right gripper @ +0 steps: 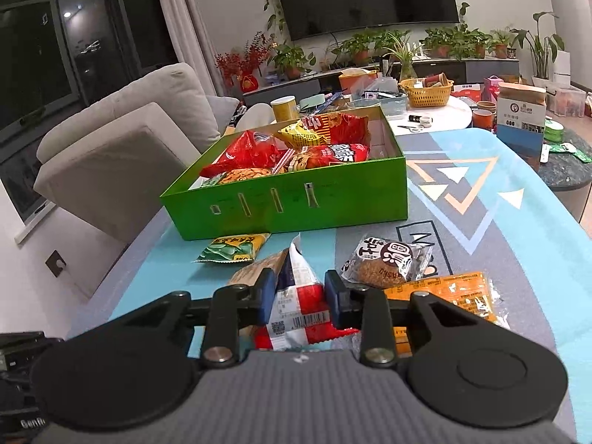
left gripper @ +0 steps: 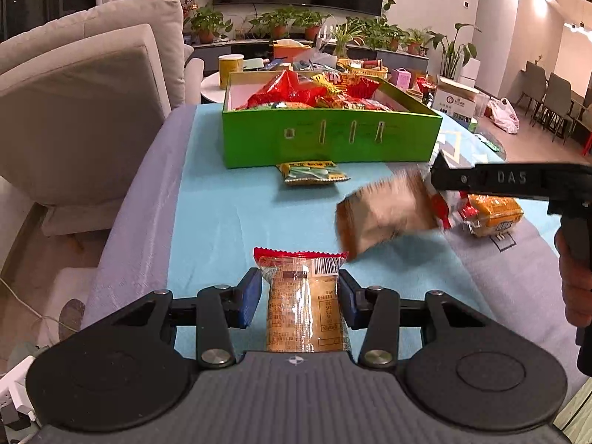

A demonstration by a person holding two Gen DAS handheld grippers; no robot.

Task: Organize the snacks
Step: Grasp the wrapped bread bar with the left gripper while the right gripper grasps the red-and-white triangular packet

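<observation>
The snacks, one brown cake pack [left gripper: 303, 303] clamped in our left gripper [left gripper: 300, 296] and one red-white packet [right gripper: 296, 305] in our right gripper [right gripper: 296, 296], hang before the green box [right gripper: 296, 199] (already quite full), so we should lift them over its front wall.

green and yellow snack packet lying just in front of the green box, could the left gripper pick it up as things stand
Probably not yet: the left gripper is shut on a clear-wrapped brown pastry pack. The green and yellow snack packet lies uncovered on the blue tablecloth, so the path looks free.

Glossy plastic snack wrapper [left gripper: 307, 307], matt tablecloth [left gripper: 222, 207]
</observation>
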